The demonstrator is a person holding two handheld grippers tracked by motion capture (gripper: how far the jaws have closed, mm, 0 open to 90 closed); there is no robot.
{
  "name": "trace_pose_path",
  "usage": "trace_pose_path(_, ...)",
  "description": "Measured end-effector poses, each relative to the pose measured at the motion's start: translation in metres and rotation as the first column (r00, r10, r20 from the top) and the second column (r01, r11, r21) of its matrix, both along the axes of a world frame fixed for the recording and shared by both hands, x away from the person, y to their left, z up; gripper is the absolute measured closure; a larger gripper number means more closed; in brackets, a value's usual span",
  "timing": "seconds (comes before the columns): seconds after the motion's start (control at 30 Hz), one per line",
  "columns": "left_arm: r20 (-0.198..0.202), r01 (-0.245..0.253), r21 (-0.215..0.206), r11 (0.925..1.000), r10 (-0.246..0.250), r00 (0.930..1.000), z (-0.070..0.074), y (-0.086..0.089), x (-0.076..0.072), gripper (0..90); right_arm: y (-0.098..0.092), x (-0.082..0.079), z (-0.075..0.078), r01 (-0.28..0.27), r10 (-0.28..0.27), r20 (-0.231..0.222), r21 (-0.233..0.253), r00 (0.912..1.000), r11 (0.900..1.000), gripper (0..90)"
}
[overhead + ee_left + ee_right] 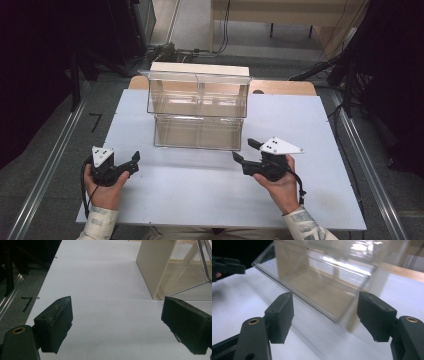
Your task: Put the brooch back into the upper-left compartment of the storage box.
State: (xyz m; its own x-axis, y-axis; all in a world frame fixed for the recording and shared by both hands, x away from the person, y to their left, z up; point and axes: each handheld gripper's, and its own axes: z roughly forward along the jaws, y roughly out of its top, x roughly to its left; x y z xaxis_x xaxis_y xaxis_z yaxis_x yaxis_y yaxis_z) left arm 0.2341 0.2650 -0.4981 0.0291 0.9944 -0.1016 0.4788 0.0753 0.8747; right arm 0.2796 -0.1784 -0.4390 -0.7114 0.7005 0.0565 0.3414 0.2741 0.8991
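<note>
Nearest the high camera, two patterned sleeves rising from the bottom edge, one hand to each gripper.

At left, left gripper (131,162) held low over the white desk (200,185), near its left edge, grey plate on top, cable looping under the wrist. Jaws spread wide in its own view, nothing between them but bare desk. Pointed toward the middle of the desk, well short of the box.

At centre, toward the far side, clear plastic organizer (199,107) standing upright on the desk: two tiers, the upper one set back and divided in two, beige panel at the back. Seen empty. In the left gripper view, its beige side wall and a clear corner at upper right (156,267).

At right, right gripper (246,150) held in the right hand, just in front of the organizer's lower right corner, not touching. Jaws spread, framing the clear lower bin (324,290) in its own view.
</note>
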Motion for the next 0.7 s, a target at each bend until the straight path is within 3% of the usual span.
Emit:
trace_pose_path(0.33,0.002,0.002,0.002,1.0,-0.002,1.0,0.0,-0.001,0.0,11.4,-0.039,-0.001,-0.013,0.1,-0.1,-0.02,-0.025,0.9948,0.995,26.9)
trace_pose_path(0.7,0.008,-0.001,-0.006,1.0,0.001,1.0,0.001,0.0,-0.001,11.3,-0.075,-0.004,-0.027,0.207,-0.209,-0.043,-0.059,0.9769,0.977,25.8)
